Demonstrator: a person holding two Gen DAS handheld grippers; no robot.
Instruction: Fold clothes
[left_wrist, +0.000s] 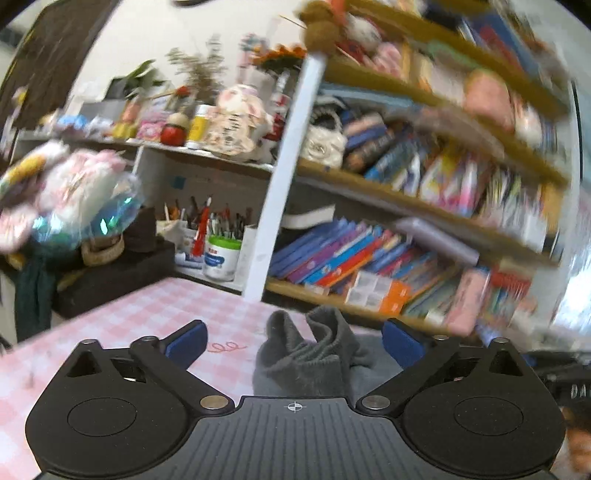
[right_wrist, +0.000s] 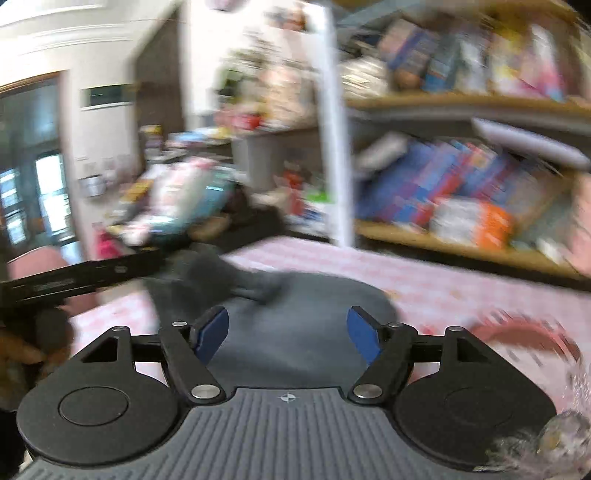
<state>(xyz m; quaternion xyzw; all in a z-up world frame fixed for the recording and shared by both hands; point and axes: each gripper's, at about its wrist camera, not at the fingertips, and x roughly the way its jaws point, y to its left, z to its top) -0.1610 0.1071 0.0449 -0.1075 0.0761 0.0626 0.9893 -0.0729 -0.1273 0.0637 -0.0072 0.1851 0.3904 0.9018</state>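
Nearest the left camera, the left gripper (left_wrist: 293, 343) stood with its blue-padded jaws spread wide and nothing between them. Just past its fingertips, a small grey knitted garment (left_wrist: 306, 354), crumpled into ridges with one end poking up, lay on the pink-and-white checked tablecloth (left_wrist: 147, 306). Under and behind that garment, a flatter dark grey cloth showed only in part.

In the right camera's view, heavily blurred, the right gripper (right_wrist: 288, 332) likewise had its jaws apart and held nothing. The flat dark grey cloth (right_wrist: 295, 332) spread on the tablecloth directly beneath and beyond the gripper, with the crumpled grey piece (right_wrist: 221, 273) lying on that cloth's far left part. Left of the crumpled piece, a dark bar-shaped object crossed the view; it was probably the other tool, though blur made that uncertain.

The garment looked light, soft and limp, so it would likely sag and bunch when lifted and slide readily over the smooth cloth. A pinch at a raised rib or at the upstanding end seemed the best hold, since a flat area offers the pads little to catch.

Beyond the garment, past the table's far edge, a white upright post (left_wrist: 284, 177) divided wooden shelves of colourful books (left_wrist: 351, 254) from a cluttered desk.
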